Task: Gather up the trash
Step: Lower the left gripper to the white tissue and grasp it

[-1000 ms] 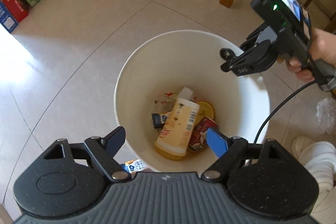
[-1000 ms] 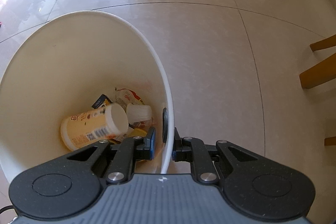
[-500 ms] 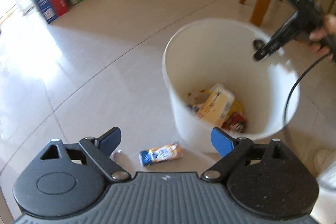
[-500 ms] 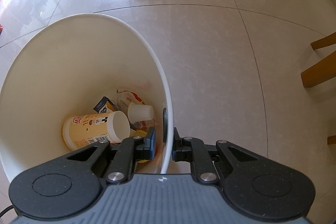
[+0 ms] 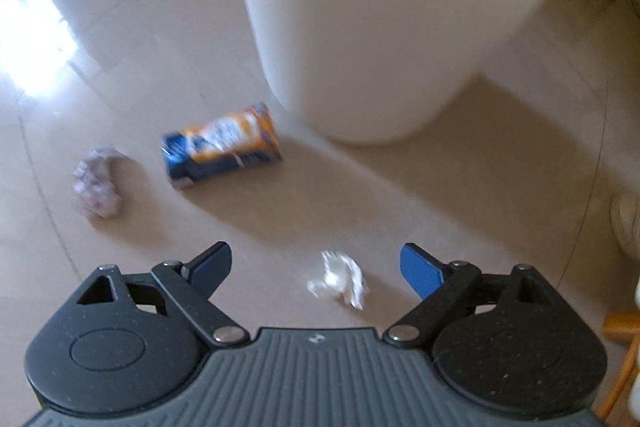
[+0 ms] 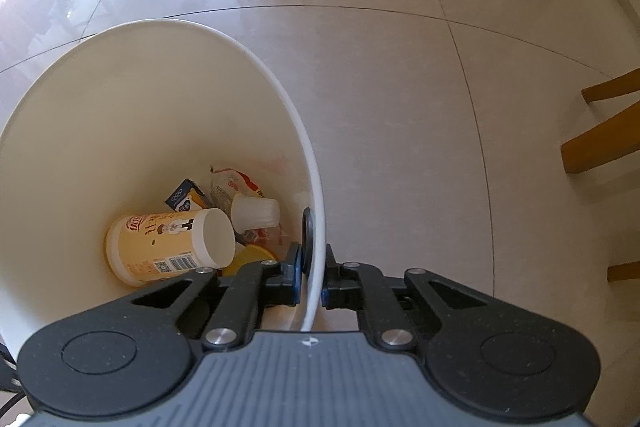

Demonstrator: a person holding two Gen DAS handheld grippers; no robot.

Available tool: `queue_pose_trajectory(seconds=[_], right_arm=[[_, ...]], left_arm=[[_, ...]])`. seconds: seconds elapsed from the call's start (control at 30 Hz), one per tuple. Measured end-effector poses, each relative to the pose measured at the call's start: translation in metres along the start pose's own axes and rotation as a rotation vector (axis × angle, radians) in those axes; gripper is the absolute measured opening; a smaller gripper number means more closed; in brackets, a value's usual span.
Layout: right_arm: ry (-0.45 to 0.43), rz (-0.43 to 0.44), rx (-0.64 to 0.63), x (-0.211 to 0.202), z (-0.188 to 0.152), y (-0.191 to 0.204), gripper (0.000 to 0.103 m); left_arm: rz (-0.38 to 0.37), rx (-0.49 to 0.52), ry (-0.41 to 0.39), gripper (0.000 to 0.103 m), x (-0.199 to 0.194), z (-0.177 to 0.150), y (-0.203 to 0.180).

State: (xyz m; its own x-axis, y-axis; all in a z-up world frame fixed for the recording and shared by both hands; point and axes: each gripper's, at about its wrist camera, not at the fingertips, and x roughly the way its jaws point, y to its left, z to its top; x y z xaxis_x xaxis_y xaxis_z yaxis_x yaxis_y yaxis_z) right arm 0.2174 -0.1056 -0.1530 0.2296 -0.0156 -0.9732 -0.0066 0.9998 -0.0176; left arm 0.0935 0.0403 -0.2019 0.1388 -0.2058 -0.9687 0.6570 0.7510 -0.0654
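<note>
Your left tongs point down at the beige tiled floor, their blue-tipped jaws wide apart and closing, pressing on nothing. A small crumpled white paper scrap lies on the floor between the tips, touched by neither. Further ahead lie a blue and orange snack wrapper near the foot of the round white plastic bin, and a pale crumpled wad of paper to its left, just apart from it. Your right tongs are clamped on the bin's rim, one jaw inside the wall and one outside. Inside the bin rest a yellow paper cup on its side, a small clear plastic cup and other wrappers.
</note>
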Motion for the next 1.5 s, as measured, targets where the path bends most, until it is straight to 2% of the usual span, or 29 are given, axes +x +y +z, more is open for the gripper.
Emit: queue_pose_trajectory(seconds=[0.17, 0.3, 0.4, 0.47, 0.6, 0.67, 0.77, 1.17, 1.5], right_arm=[[0.001, -0.011, -0.001, 0.002, -0.001, 0.002, 0.011], [-0.002, -0.014, 0.014, 0.003, -0.002, 0.002, 0.011], [-0.002, -0.018, 0.014, 0.004, -0.002, 0.002, 0.011], [0.001, -0.019, 0.017, 0.004, -0.001, 0.002, 0.011], [0.004, -0.026, 0.014, 0.005, -0.001, 0.003, 0.011], [0.004, -0.03, 0.013, 0.005, -0.001, 0.004, 0.011], [0.004, -0.029, 0.014, 0.006, -0.001, 0.004, 0.011], [0.008, -0.023, 0.027, 0.005, 0.0, 0.002, 0.011], [-0.004, -0.028, 0.033, 0.005, -0.002, 0.003, 0.012]], left_arm=[[-0.018, -0.009, 0.027, 0.081, 0.027, -0.023, -0.009], [0.009, 0.021, 0.048, 0.075, 0.048, -0.033, -0.019], [0.026, 0.024, 0.049, 0.072, 0.058, -0.036, -0.022], [0.027, 0.023, 0.047, 0.065, 0.064, -0.035, -0.024], [0.023, 0.015, 0.057, 0.06, 0.077, -0.033, -0.026], [0.053, 0.032, 0.095, 0.038, 0.089, -0.03, -0.028], [0.06, 0.041, 0.102, 0.03, 0.093, -0.03, -0.03], [0.037, -0.099, 0.062, 0.02, 0.073, -0.026, -0.01], [0.029, -0.186, 0.019, 0.019, 0.054, -0.018, 0.003]])
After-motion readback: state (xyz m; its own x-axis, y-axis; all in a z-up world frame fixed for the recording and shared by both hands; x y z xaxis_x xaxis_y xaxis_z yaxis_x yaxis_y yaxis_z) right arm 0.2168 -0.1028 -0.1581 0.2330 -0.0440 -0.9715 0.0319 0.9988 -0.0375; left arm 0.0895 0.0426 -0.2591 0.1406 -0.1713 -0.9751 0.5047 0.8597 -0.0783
